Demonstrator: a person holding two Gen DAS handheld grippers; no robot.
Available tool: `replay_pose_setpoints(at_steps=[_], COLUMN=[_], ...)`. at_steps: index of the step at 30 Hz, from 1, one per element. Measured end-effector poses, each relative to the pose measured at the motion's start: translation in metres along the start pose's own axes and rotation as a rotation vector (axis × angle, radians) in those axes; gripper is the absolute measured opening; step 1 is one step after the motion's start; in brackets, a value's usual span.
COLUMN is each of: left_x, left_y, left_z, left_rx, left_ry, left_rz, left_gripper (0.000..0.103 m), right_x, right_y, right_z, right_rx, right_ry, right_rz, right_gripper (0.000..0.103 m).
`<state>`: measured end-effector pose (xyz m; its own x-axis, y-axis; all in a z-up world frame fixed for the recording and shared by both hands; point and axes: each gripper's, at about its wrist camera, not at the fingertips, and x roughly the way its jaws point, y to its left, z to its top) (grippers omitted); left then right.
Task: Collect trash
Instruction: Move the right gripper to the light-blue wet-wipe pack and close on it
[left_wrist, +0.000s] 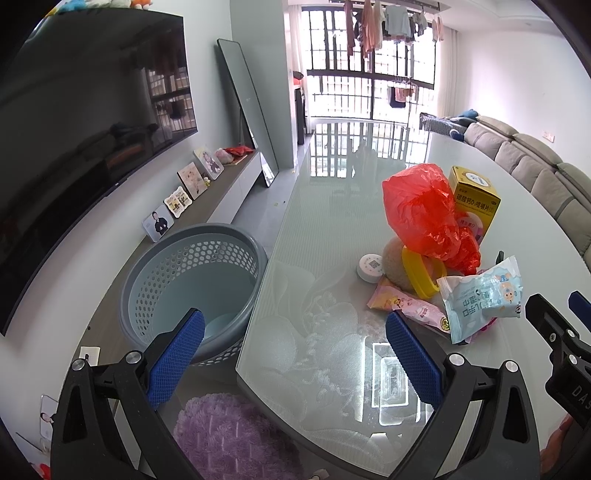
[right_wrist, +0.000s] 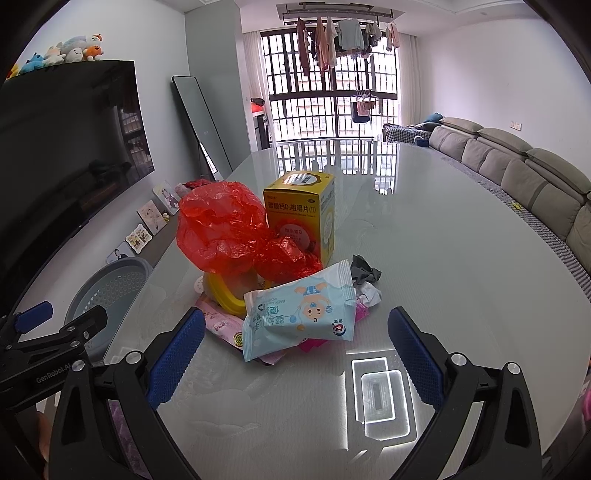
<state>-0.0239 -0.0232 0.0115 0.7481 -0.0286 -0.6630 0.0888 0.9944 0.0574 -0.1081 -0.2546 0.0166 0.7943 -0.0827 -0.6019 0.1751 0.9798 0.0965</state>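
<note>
Left gripper: hanging spread wide, holding nothing.
Right gripper: jaws gaping, empty, facing the pile at 12 o'clock.
Trash: blue wipes packet lying topmost on the glass table, red bag and yellow box sitting behind it.
Basket: standing on the floor at 9 o'clock of the table edge.
Technique: pinching the packet's near edge, keeping the pads flat.
</note>
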Motion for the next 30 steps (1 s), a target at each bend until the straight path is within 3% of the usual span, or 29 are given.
replay_pose_setpoints(at_steps=[15,30], left_x=[0.019,0.047], left_y=[-0.014,-0.009], left_z=[-0.008,-0.012], left_rx=[0.022,0.022], left_ry=[0.052,0.089], left_rz=[-0.010,0.018], left_gripper=[0.097,0.097], right_x=[0.026,0.079], right_y=[-0.035,-0.005], right_z=[-0.019,-0.023], right_rx=[0.048,0.011], right_ry=[0.073,0.175], right_rz=[-0.021,-0.021], right_gripper=[0.095,0.095])
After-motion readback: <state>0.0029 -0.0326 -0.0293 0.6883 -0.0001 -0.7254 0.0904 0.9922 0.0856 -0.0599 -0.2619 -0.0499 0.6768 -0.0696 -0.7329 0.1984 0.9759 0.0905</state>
